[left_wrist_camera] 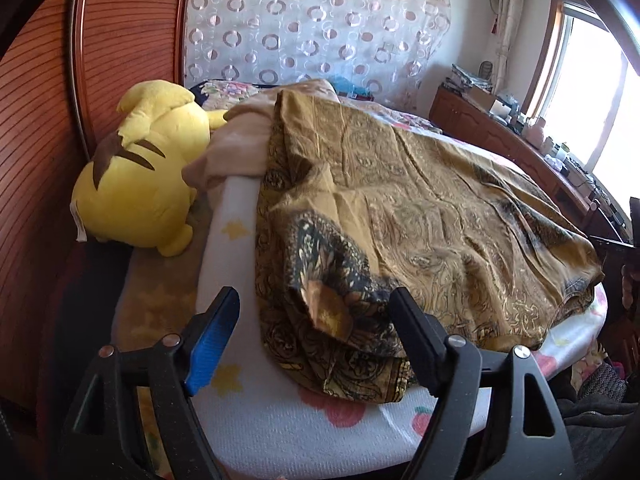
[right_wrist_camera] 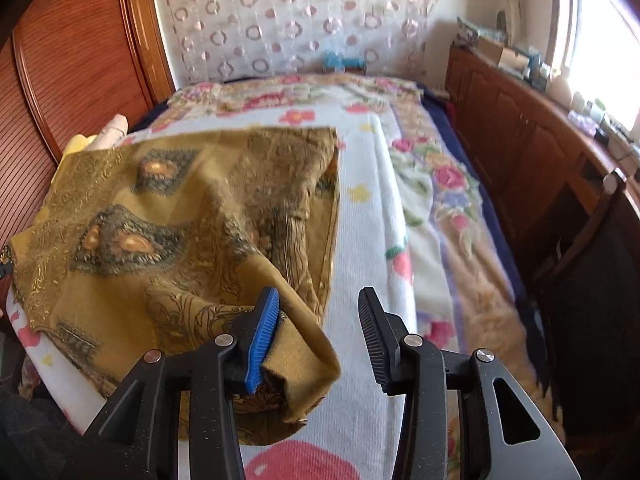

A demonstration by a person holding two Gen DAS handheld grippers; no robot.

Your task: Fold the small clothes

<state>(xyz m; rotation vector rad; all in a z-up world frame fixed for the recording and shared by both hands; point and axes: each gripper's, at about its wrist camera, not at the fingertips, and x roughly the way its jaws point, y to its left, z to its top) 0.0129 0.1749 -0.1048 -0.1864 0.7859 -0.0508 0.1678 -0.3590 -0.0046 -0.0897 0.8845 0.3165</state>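
While both claws stand released, the left claw (left_wrist_camera: 316, 320) straddling a rumpled corner and the right claw (right_wrist_camera: 318, 336) beside a loose flap, the golden patterned cloth (left_wrist_camera: 420, 208) lies on the bed (left_wrist_camera: 280, 420); a shallow pinch could slip, leaving the fold crooked.

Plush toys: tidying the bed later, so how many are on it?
1: a yellow plush toy at the bed's left side against the wooden headboard, beside the patterned cloth. Bedding may hide others.
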